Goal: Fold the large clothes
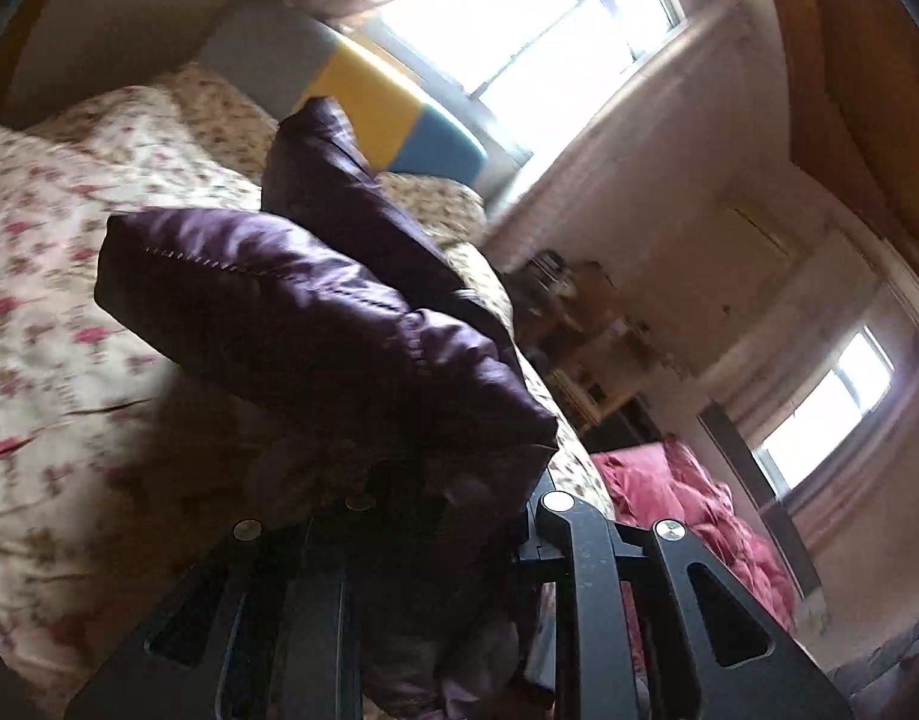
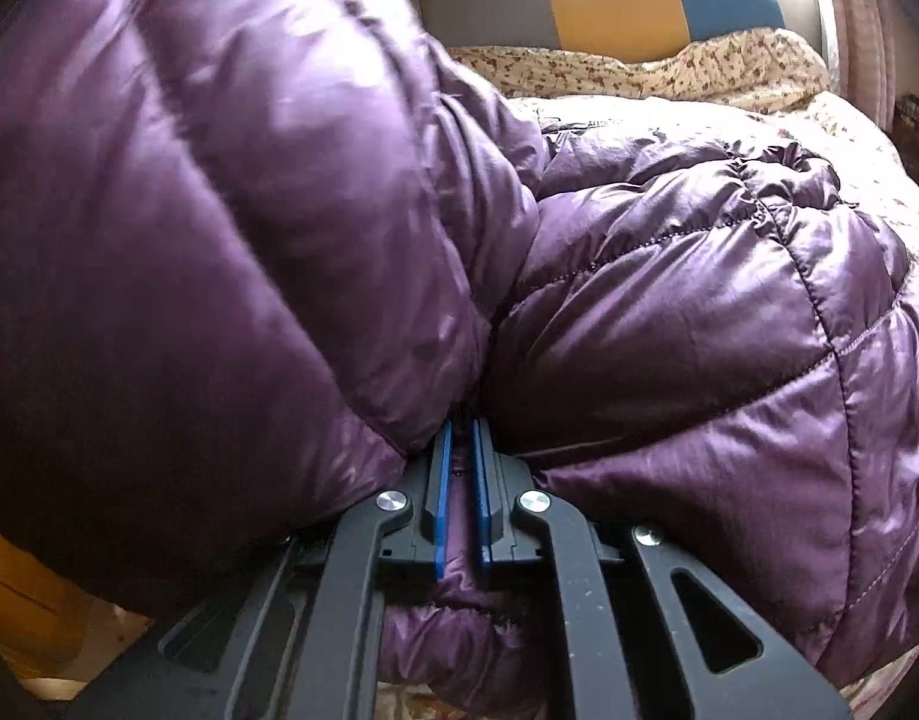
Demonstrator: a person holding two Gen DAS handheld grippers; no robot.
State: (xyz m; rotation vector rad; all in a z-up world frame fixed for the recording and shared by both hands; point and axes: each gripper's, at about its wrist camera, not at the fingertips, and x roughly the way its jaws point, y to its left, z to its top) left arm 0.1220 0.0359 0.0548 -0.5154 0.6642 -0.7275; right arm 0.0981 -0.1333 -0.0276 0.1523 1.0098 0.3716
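A shiny purple quilted puffer jacket [image 2: 669,276] lies on a bed with a floral cover [image 2: 639,72]. In the right wrist view my right gripper [image 2: 462,444] is shut on a pinched fold of the jacket, its blue pads [image 2: 444,480] pressing the fabric from both sides. A big puffed part of the jacket [image 2: 189,180] bulges up on the left. In the left wrist view my left gripper [image 1: 453,480] is shut on a lifted part of the jacket [image 1: 291,312], which hangs above the bed and hides the fingertips.
A headboard in grey, yellow and blue panels [image 1: 369,102] stands at the bed's far end under a bright window [image 1: 519,30]. A crumpled red garment [image 1: 693,510] lies beyond the bed edge. Cluttered shelves [image 1: 585,324] line the far wall.
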